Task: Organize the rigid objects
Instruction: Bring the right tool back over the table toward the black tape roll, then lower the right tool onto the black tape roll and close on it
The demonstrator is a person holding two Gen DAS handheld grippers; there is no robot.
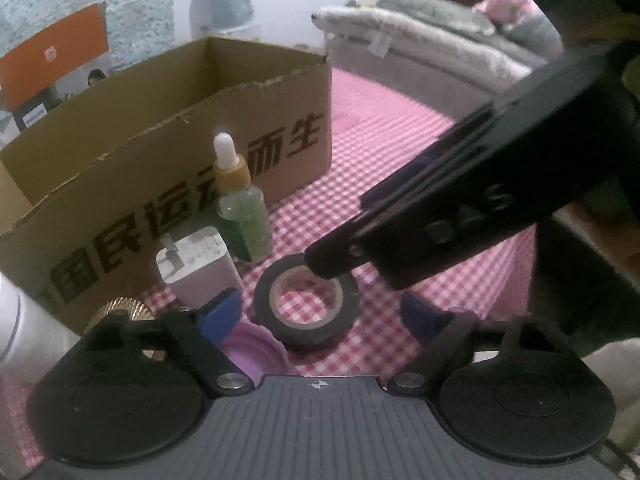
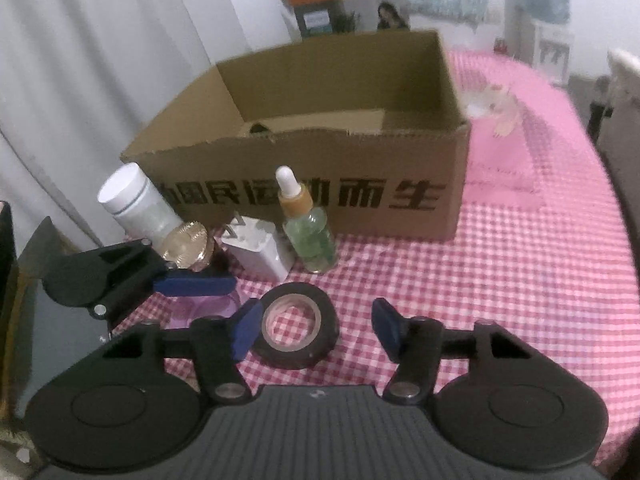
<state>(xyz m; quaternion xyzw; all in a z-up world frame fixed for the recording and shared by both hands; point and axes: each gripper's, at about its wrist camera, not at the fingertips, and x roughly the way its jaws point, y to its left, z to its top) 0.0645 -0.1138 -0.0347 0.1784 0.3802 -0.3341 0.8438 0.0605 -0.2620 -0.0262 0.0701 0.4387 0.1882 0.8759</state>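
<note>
A black tape roll [image 2: 297, 357] lies flat on the pink checked cloth, between the blue pads of my right gripper [image 2: 316, 330]. That gripper is open: the left pad sits at the roll's edge and the right pad stands clear. My left gripper [image 1: 320, 316] is open too, low over a purple lid [image 1: 252, 350] beside the tape roll [image 1: 348, 300]. A black finger [image 1: 400, 240] of my right gripper reaches over the roll. One blue finger [image 2: 192, 285] of my left gripper hangs over the purple lid [image 2: 204, 308].
An open cardboard box [image 2: 360, 200] stands behind. In front of it are a green dropper bottle [image 2: 310, 236], a white charger plug [image 2: 260, 252], a gold-capped item [image 2: 186, 244] and a white jar [image 2: 136, 204]. A plush toy [image 2: 496, 104] lies at the far right.
</note>
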